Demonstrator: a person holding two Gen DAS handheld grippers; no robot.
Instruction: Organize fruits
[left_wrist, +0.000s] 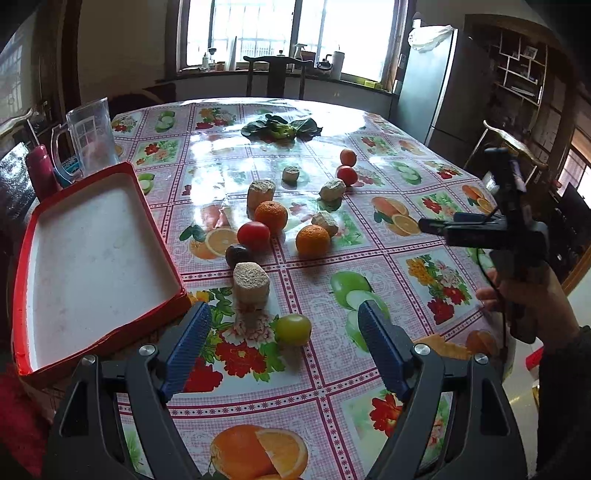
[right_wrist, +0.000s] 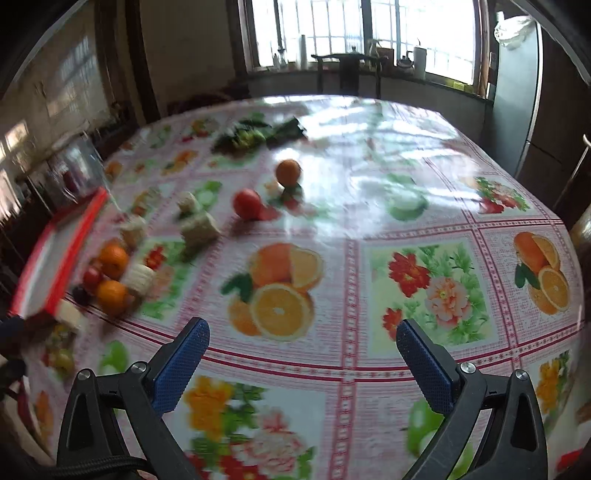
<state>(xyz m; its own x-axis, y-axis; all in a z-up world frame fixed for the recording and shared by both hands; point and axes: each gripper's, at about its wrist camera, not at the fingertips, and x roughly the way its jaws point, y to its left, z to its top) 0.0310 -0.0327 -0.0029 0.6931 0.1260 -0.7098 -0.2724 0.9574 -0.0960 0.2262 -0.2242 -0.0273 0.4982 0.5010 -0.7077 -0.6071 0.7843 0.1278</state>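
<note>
Pink-checked cloth with printed oranges and flowers covers the surface; red-rimmed white tray, orange mandarins, red tomato, yellow-green fruit.

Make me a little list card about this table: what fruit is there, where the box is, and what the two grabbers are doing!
Table: round table with a fruit-and-flower cloth
Box: red tray, white inside, nothing in it, at the left edge
Oranges: two oranges mid-table
Red fruit: red tomato beside a dark round fruit
Nearest fruit: green tomato, just ahead of the left gripper
Other bits: pale corn-cob chunks, leafy greens at the far side
Left gripper: open, holding nothing
Right gripper: open, holding nothing, over bare cloth
</note>
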